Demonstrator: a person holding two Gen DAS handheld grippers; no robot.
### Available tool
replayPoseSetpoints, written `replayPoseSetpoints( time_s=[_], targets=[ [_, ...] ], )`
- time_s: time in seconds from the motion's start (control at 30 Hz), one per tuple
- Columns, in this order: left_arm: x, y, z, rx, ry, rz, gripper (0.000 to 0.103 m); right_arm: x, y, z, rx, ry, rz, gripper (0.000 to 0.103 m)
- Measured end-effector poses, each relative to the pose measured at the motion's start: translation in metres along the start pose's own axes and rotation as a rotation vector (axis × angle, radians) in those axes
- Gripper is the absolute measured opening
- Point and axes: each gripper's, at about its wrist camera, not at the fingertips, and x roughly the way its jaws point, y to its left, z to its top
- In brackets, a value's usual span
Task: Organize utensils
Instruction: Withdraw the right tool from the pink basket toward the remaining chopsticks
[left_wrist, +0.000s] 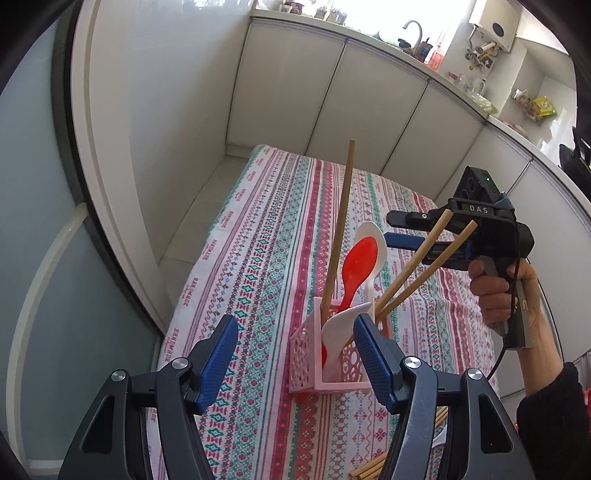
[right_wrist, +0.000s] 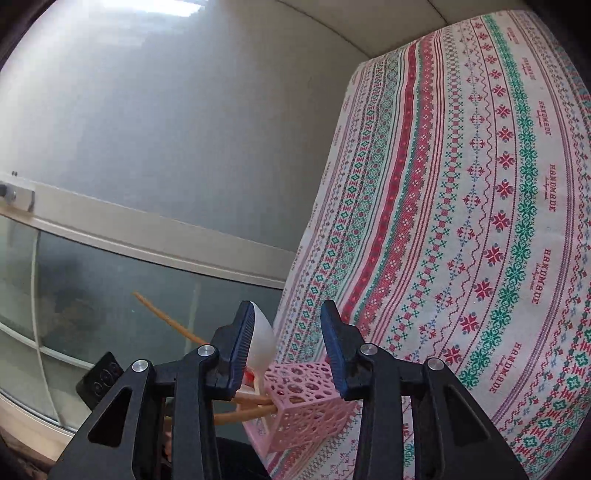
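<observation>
left gripper (left_wrist: 295, 332): jaws spread wide, holding nothing, poised low over the near side of the pink basket (left_wrist: 343, 373). the basket stands on the patterned tablecloth (left_wrist: 258, 258), near its front edge. contents, left to right: one upright chopstick (left_wrist: 340, 229), a red spoon (left_wrist: 354, 266) nested against a white spoon (left_wrist: 373, 240), a second white spoon (left_wrist: 343, 325) lying across the rim, and two chopsticks (left_wrist: 417, 262) leaning right. more chopsticks (left_wrist: 436, 424) lie loose on the cloth at the lower right.

handling, as a judgement: the basket is light perforated plastic and probably tips easily; steady it by a wall. chopsticks are stiff, thin and apt to roll; grip at mid-length. spoons are smooth plastic; grip the handle.

right gripper (left_wrist: 399, 229): held level by the person's hand (left_wrist: 491, 288), jaws parted and empty, beside the tops of the leaning chopsticks.
</observation>
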Motion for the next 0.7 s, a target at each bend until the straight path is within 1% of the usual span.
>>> replayPoseSetpoints(
  time_s=[0.07, 0.2, 0.23, 0.3, 0.33, 0.4, 0.47, 0.53, 0.6, 0.7],
  targets=[
    [0.0, 0.002, 0.0, -0.005, 0.005, -0.001, 0.066, -0.004, -0.002, 0.001, 0.019, -0.021, -0.008, 0.039],
    [-0.002, 0.003, 0.001, -0.009, 0.0, -0.008, 0.066, -0.038, 0.004, 0.008, 0.035, -0.09, -0.054, 0.039],
    [-0.003, 0.004, 0.001, -0.013, -0.002, -0.011, 0.066, -0.046, 0.012, 0.008, 0.021, -0.095, -0.074, 0.039],
    [-0.005, 0.006, 0.003, -0.024, -0.009, -0.02, 0.066, -0.058, 0.037, 0.012, -0.038, -0.075, -0.15, 0.039],
    [-0.007, 0.007, 0.003, -0.028, -0.013, -0.024, 0.066, -0.062, 0.055, 0.012, -0.082, -0.045, -0.217, 0.039],
    [-0.009, 0.009, 0.003, -0.034, -0.019, -0.028, 0.066, -0.057, 0.096, 0.015, -0.194, 0.046, -0.389, 0.039],
    [-0.01, 0.011, 0.003, -0.043, -0.016, -0.035, 0.066, -0.037, 0.134, 0.013, -0.308, 0.164, -0.57, 0.038],
    [-0.011, 0.012, 0.002, -0.047, -0.012, -0.041, 0.066, -0.008, 0.158, 0.01, -0.394, 0.277, -0.711, 0.035],
    [-0.01, 0.014, 0.003, -0.051, -0.012, -0.041, 0.066, 0.018, 0.167, 0.008, -0.428, 0.374, -0.797, 0.027],
    [-0.009, 0.018, 0.005, -0.071, -0.011, -0.048, 0.066, 0.055, 0.155, 0.01, -0.408, 0.48, -0.888, 0.023]
  ],
)
